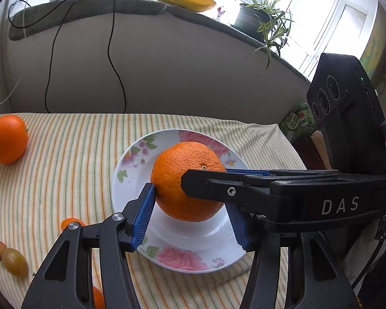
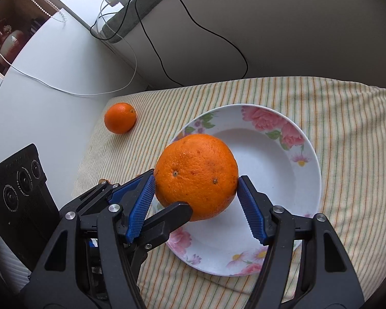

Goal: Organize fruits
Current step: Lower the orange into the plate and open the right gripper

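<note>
A large orange (image 1: 182, 170) (image 2: 195, 170) hangs over a white flowered plate (image 1: 126, 164) (image 2: 308, 154) on the striped cloth. My left gripper (image 1: 189, 198) is shut on it, its blue pads against the lower sides of the fruit. My right gripper (image 2: 196, 180) is shut on the same orange from the other side, with a pad pressed on each flank. One of the right gripper's black fingers (image 1: 218, 188) crosses in front of the orange in the left wrist view. One of the left gripper's fingers (image 2: 167, 221) does the same in the right wrist view.
A smaller orange (image 1: 7, 139) (image 2: 120, 118) lies on the cloth at the far left. Small fruits (image 1: 14, 261) and a kumquat (image 1: 70, 222) lie near the front left. Cables (image 1: 115, 64) hang down the wall behind. The cloth's edge (image 1: 290, 144) drops off on the right.
</note>
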### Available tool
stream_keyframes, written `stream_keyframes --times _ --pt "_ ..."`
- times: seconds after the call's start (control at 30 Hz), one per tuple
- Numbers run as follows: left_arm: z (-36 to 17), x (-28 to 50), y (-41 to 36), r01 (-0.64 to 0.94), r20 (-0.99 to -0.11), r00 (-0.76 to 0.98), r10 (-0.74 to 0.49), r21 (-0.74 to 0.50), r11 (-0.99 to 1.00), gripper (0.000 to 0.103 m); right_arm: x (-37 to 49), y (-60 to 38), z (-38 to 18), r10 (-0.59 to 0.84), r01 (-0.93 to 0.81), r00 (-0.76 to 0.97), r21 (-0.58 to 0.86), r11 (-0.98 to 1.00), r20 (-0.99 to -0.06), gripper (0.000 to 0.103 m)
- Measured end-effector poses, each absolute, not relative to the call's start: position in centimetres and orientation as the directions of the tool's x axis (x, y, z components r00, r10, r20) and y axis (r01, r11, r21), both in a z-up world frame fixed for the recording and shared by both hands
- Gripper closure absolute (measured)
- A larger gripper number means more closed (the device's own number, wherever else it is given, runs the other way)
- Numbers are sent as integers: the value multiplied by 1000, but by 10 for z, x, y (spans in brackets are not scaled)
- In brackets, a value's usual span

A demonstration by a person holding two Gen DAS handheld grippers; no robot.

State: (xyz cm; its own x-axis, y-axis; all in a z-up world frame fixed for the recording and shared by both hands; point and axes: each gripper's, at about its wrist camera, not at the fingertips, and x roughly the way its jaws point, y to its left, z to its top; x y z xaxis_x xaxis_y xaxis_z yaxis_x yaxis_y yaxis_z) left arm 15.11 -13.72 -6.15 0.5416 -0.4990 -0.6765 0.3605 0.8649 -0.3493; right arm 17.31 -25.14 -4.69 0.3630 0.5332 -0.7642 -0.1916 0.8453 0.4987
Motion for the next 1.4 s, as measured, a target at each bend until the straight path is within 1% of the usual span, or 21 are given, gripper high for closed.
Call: stream_keyframes --times 0.33,0.57,0.73,0.8,0.93,1.4 --pt "-67 157 -149 377 -697 511 -503 -344 860 49 177 -267 -57 520 -160 368 499 852 -771 34" --pt "-71 161 -154 366 -726 489 -484 -333 869 49 178 -266 -61 506 -160 367 482 861 -781 34" --pt "-65 157 -148 370 -723 501 -475 -317 873 49 176 -264 -49 470 -165 407 443 881 -783 33" --pt "-64 155 -146 372 -724 502 -472 -312 874 49 174 -265 -46 463 -159 419 439 884 -781 30" --pt "-60 150 -144 377 -722 509 -468 -301 876 49 170 -265 -43 457 -161 429 432 887 -779 30" --pt "-46 128 -118 370 -694 560 -453 -280 886 49 148 -254 -18 371 -193 520 317 928 -770 30"
